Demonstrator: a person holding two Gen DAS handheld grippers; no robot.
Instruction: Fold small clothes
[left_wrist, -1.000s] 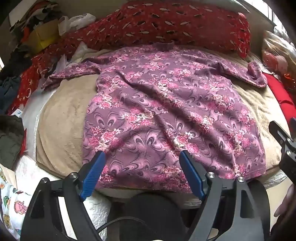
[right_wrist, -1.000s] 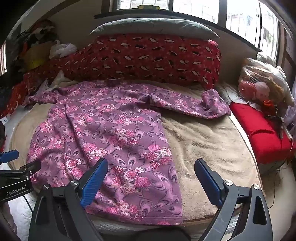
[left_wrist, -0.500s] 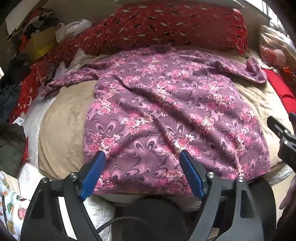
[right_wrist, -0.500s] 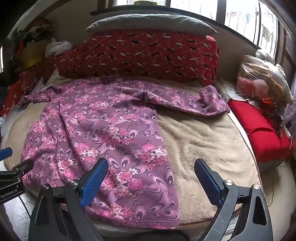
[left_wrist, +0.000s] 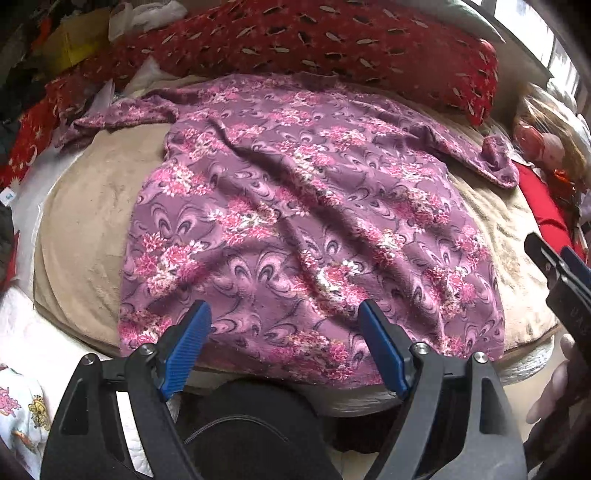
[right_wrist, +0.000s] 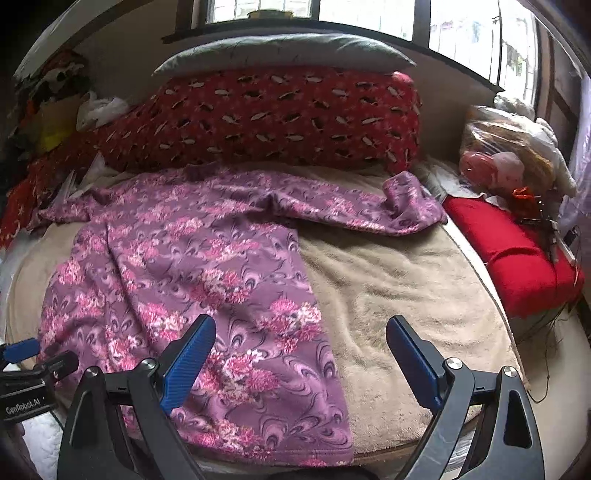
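Def a bedroom in someone's home imo. We've got a bed w/ a tan fleece blanket, a long red patterned pillow along its far edge, grey pillow on top, windows right behind. Bagged stuff at the far right corner, clothes pile far left.

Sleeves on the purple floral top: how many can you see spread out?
2. One sleeve reaches right toward the red cushion; the other sleeve stretches left, its end bunched. No part seems hidden.
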